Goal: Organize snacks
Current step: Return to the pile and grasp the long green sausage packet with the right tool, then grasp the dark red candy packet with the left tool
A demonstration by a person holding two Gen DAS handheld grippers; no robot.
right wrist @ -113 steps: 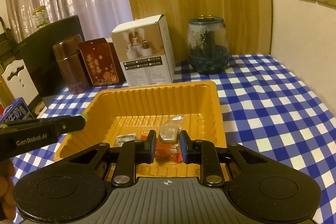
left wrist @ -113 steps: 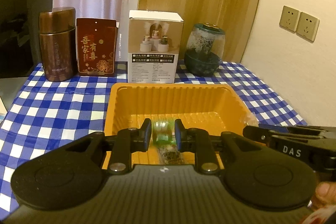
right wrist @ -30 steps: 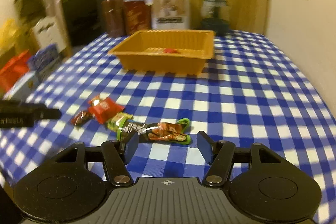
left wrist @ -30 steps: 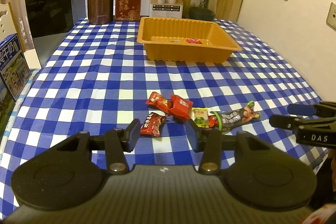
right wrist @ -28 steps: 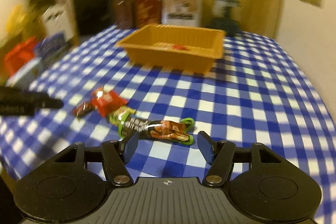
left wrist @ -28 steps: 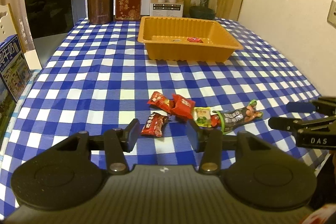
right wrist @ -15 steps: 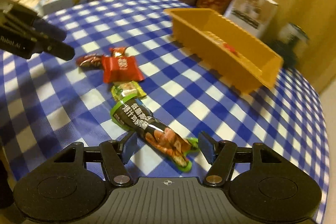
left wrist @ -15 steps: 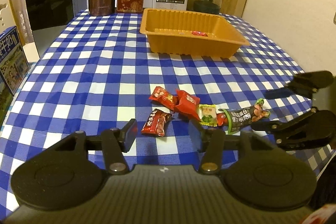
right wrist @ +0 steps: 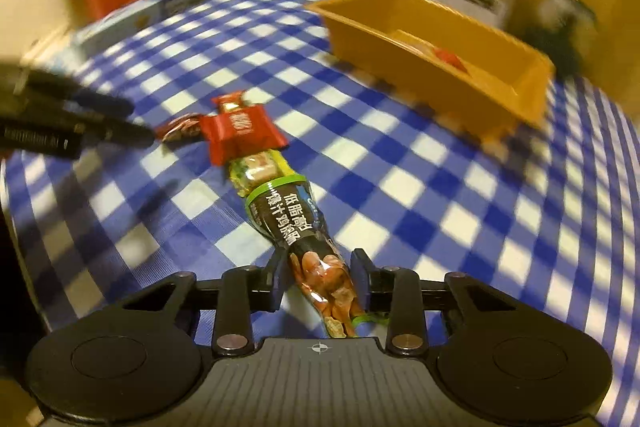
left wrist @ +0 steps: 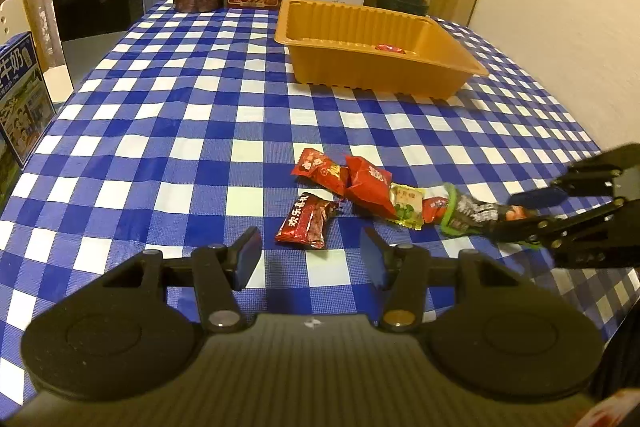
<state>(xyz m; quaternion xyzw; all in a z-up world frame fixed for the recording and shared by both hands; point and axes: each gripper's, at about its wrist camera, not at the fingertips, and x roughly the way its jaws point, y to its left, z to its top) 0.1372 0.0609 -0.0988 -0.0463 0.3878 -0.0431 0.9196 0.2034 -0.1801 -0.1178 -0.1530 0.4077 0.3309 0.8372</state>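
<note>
Since half a second ago the right gripper (right wrist: 316, 281) has slid forward along the long black-and-green snack stick (right wrist: 298, 227), so that its clear end with the reddish filling now lies between the jaws; the jaws stand spread, with a narrow gap at each side of the wrapper, not yet pinching it. Beyond the jaw tips the stick runs on to a yellow-green candy (right wrist: 260, 165) and a red packet (right wrist: 240, 131), which touch or overlap one another. To do the step well, closure should probably be centred on the stick and firm but gentle, since the soft wrapper may twist or slip; lifting straight up would spare the neighbouring sweets. Left gripper (left wrist: 310, 255), jaws wide apart and empty, hovers just short of a dark red wrapped candy (left wrist: 306, 225). Well ahead of both sits the orange tray (left wrist: 384, 67) on the checked tablecloth (left wrist: 180, 131), one red sweet (left wrist: 390, 49) visible inside. Motion blur smears the right wrist view; the tray's floor is mostly hidden by its near wall, and the stick's rear end is cut off by the gripper body
</note>
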